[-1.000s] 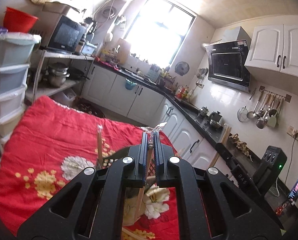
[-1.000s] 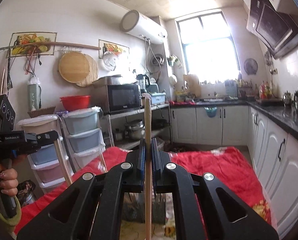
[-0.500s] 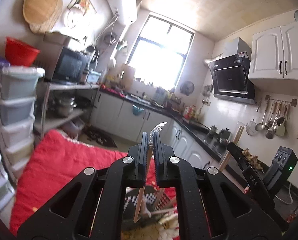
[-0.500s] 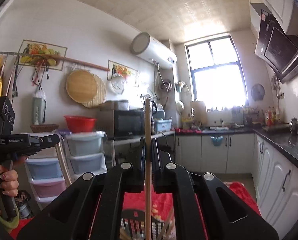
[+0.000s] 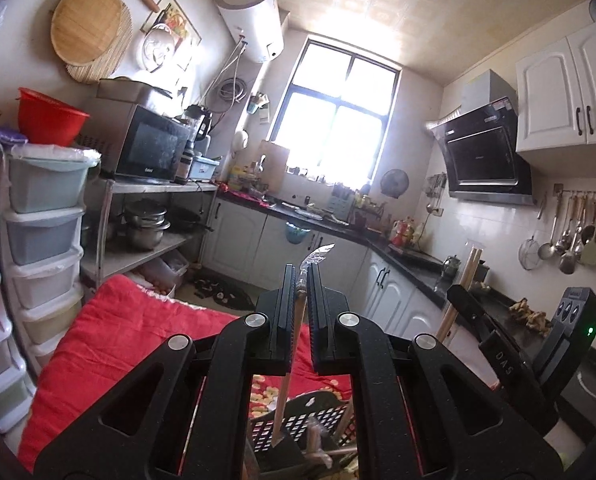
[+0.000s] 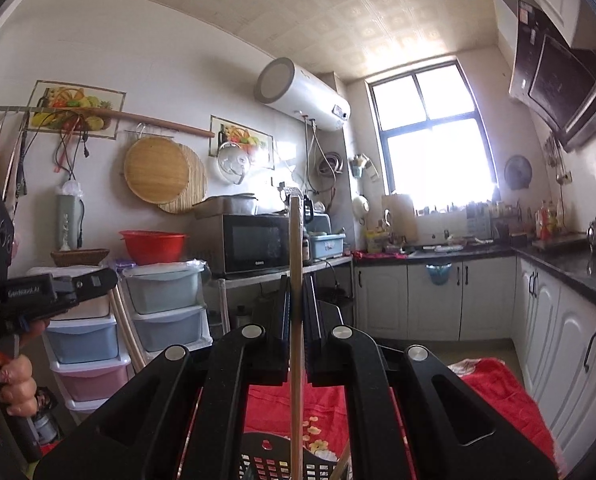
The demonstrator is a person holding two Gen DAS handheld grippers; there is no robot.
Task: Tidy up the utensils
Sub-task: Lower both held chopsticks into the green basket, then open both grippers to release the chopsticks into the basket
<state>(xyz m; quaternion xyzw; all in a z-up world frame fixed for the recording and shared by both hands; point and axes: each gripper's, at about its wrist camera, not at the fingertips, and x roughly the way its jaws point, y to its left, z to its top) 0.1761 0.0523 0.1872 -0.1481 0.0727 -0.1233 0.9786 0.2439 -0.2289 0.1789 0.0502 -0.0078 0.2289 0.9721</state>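
My left gripper is shut on wooden chopsticks with a clear wrapper at the top; their lower end hangs over a black perforated utensil basket. My right gripper is shut on another pair of wooden chopsticks, held upright above the same basket. The right gripper with its chopsticks also shows in the left wrist view. The left gripper shows in the right wrist view, held by a hand.
The basket stands on a red flowered cloth. Stacked plastic drawers stand to the left, a shelf with a microwave behind. White cabinets and a black counter run along the right.
Both grippers have tilted up and lifted with their chopsticks; the views now show more wall and ceiling, less red cloth. The black basket has come into view below.
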